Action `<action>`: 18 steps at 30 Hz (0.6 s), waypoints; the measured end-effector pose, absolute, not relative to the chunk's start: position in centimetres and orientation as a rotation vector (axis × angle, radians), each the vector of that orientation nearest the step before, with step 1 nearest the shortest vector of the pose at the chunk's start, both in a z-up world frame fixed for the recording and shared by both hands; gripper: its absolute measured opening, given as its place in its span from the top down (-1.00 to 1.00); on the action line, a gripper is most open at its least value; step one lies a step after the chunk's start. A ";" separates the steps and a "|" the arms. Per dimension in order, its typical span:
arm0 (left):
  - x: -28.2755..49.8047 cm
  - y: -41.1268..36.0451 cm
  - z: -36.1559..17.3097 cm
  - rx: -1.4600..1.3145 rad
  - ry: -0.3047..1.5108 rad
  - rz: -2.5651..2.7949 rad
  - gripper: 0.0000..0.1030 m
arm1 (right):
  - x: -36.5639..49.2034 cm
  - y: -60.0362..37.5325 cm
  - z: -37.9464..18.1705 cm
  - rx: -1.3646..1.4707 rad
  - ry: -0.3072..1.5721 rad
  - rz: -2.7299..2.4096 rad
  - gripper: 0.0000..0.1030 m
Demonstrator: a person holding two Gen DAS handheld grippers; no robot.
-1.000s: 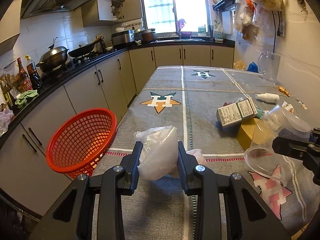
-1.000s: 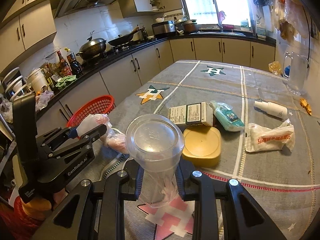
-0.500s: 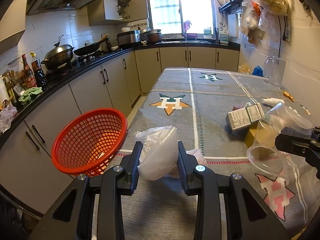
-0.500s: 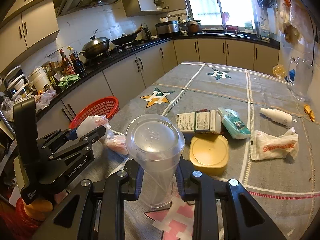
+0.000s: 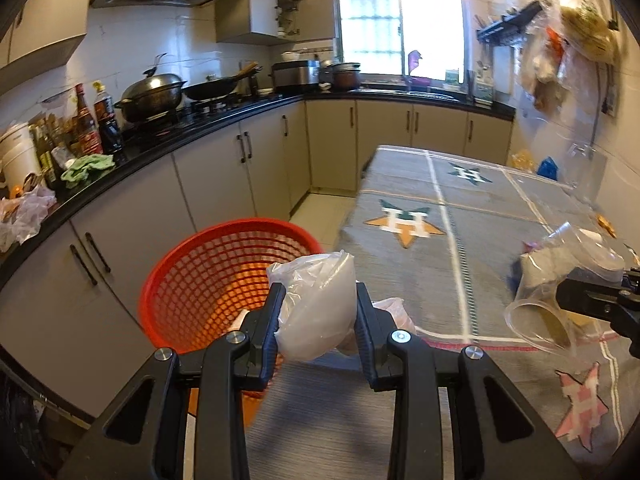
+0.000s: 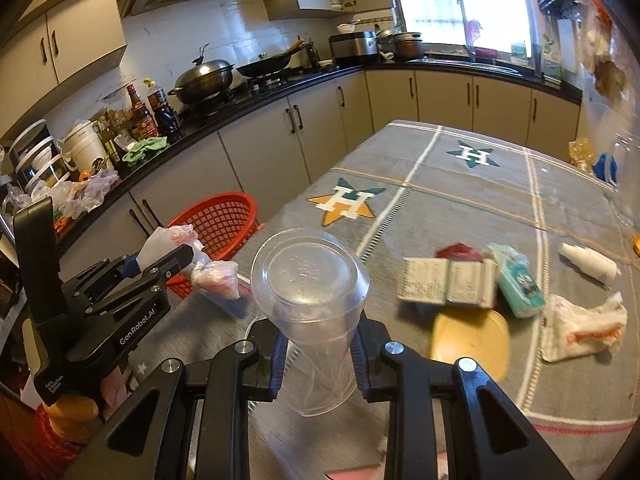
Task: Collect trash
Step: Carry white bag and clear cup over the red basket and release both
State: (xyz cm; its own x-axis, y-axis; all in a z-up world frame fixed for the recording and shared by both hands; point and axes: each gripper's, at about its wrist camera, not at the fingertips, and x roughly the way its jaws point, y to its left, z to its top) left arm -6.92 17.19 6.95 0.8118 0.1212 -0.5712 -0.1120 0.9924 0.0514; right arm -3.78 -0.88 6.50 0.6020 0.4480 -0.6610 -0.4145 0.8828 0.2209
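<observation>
My left gripper (image 5: 316, 312) is shut on a white plastic bag (image 5: 316, 304) and holds it at the table's left edge, just right of the red mesh basket (image 5: 216, 276). The bag also shows in the right wrist view (image 6: 168, 240), with the basket (image 6: 224, 220) behind it. My right gripper (image 6: 318, 344) is shut on a clear plastic cup (image 6: 312, 280), held above the table. The cup also shows at the right of the left wrist view (image 5: 560, 296).
On the grey star-patterned tablecloth (image 6: 440, 184) lie a paper carton (image 6: 444, 288), a teal packet (image 6: 516, 280), a yellow lid (image 6: 468, 340), a white printed bag (image 6: 580, 332) and a small white bottle (image 6: 588, 264). Kitchen cabinets (image 5: 224, 176) run along the left.
Both grippers have moved left toward the red basket, each still holding its item. The basket now sits closer and more central in the left wrist view.
</observation>
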 end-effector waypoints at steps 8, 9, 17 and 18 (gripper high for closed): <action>-5.7 21.2 6.6 -0.015 0.622 0.197 0.38 | -1.6 2.9 7.3 0.037 0.797 0.547 0.42; -5.5 21.7 6.5 -0.019 0.623 0.203 0.38 | -1.3 3.4 7.4 0.037 0.800 0.554 0.42; -4.4 24.9 6.2 -0.050 0.640 0.249 0.37 | 0.6 7.4 7.8 0.026 0.806 0.602 0.42; -4.2 25.5 6.2 -0.062 0.642 0.254 0.37 | 0.9 7.9 7.8 0.030 0.807 0.605 0.42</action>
